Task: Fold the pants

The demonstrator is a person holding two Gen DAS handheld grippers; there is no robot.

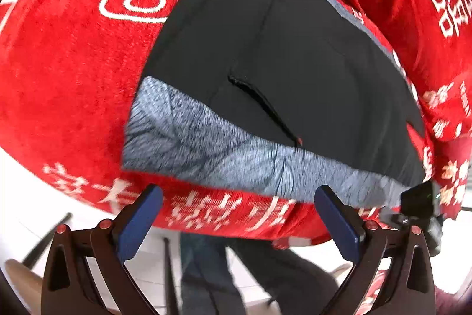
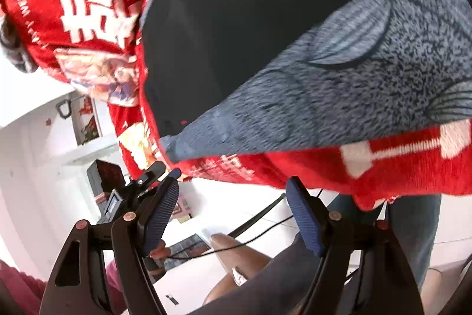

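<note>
Blue ribbed pads sit nearest you in both views, each pair spread wide with nothing between them. Your left gripper (image 1: 238,214) hangs just off the near edge of the table, its fingertips level with the red cloth (image 1: 67,78) that drapes over that edge. Your right gripper (image 2: 233,197) is also off the near edge, angled toward it, pads bare. In the right view, a hand (image 2: 236,259) with a ring shows below the fingers, and a thin black cable crosses in front of it.

The pants (image 1: 280,49) lie flat on the red cloth, folded into a dark block. Their grey, leaf-printed band (image 1: 206,143) runs along the near edge of the table, just beyond both sets of fingertips and not touching either. A slit pocket opens on the dark fabric just above that band in the left view. In the right view, the same band (image 2: 354,73) fills the upper right, close over the gripper.

White characters are woven into the cloth around the pants on every side. Below the table edge you see white floor (image 2: 44,167) and someone's jeans-clad legs (image 1: 206,270).
</note>
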